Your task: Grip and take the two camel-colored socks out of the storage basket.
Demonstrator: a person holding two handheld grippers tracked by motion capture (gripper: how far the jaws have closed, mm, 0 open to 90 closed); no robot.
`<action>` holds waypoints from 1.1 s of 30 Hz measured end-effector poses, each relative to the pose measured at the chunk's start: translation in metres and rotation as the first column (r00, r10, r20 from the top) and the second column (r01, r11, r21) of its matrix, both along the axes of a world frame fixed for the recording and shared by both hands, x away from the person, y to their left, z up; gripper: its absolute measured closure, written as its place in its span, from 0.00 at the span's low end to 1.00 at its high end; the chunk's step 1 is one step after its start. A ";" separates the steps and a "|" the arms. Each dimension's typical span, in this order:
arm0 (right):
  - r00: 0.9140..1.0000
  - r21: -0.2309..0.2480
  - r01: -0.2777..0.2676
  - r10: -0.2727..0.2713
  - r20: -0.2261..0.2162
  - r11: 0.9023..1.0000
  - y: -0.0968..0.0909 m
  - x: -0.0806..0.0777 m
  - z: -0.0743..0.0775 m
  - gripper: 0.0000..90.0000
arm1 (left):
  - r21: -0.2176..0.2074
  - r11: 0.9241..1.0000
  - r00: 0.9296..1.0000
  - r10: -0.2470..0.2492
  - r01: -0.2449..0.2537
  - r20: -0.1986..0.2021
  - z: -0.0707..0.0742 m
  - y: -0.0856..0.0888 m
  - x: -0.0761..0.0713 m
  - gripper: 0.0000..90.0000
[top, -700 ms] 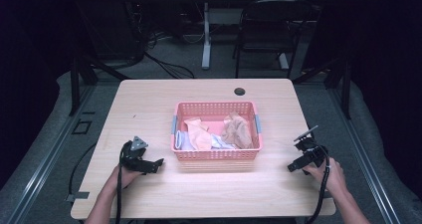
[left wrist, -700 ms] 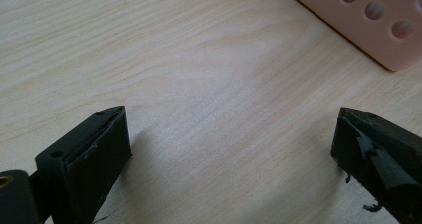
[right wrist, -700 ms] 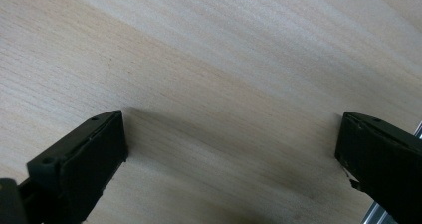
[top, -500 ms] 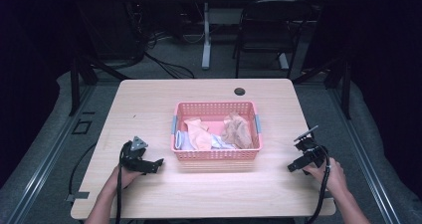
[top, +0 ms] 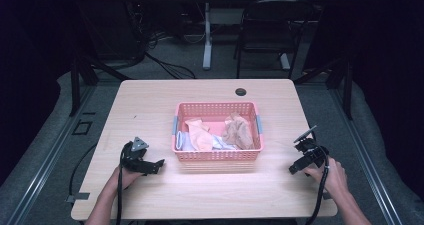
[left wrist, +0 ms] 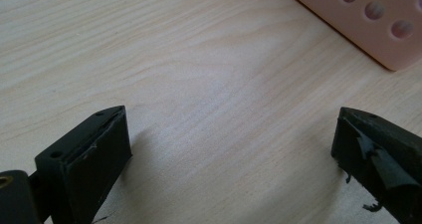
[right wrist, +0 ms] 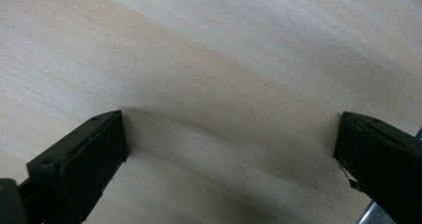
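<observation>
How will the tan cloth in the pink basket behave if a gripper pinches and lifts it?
Probably floppy: the tan cloth lies crumpled in folds, so it should drape and stretch out when lifted. Likely light, too. It lies close to the orange cloth in the pink basket, so a pinch may drag that neighbour along.

Pink perforated plastic basket [left wrist: 370,22]: in the left gripper view only one corner shows, the rest cut off by the top and right edges.

Crumpled peach, tan and pale blue cloth pieces [top: 215,134] in the basket: high view too small to tell how many, or what each is; lower parts hidden behind the near wall.

Left hand-held gripper [top: 161,163]: jaws too small in the high view to read the gap.

Small dark round thing [top: 241,91] on the light wooden worktop [top: 150,105]: too small to tell whether hole or cap.

Person's forearms cut off by the bottom edge.
</observation>
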State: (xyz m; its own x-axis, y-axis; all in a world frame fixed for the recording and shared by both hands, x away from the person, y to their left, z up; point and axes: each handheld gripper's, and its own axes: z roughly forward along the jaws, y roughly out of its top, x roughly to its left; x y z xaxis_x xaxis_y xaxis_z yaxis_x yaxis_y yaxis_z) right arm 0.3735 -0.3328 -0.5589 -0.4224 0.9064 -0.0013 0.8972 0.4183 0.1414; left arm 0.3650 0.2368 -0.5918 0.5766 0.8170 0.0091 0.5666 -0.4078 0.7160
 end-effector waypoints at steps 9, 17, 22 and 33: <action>0.998 0.037 0.020 -0.022 0.059 0.999 -0.001 -0.002 0.010 0.00 | 0.000 1.000 1.000 0.000 0.000 -0.001 0.000 0.000 0.000 0.02; 0.995 0.059 0.003 -0.009 0.096 0.998 0.001 0.000 0.027 0.00 | 0.002 1.000 1.000 -0.003 0.003 0.000 0.000 0.000 0.000 0.02; 0.994 0.055 -0.016 0.010 0.105 0.998 0.003 0.001 0.037 0.00 | 0.002 1.000 1.000 -0.003 0.003 0.000 0.000 0.000 0.000 0.02; 0.982 0.145 -0.060 0.032 0.188 0.988 0.018 0.004 0.075 0.00 | 0.001 1.000 1.000 -0.002 0.002 0.001 0.000 0.000 0.000 0.02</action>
State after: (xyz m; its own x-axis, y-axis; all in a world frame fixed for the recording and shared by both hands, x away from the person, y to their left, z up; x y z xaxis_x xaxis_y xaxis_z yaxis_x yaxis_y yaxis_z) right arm 0.3775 -0.3146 -0.4837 -0.4689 0.8818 0.0506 0.8301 0.4204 0.3662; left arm 0.3651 0.2367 -0.5917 0.5780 0.8160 0.0103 0.5655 -0.4096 0.7159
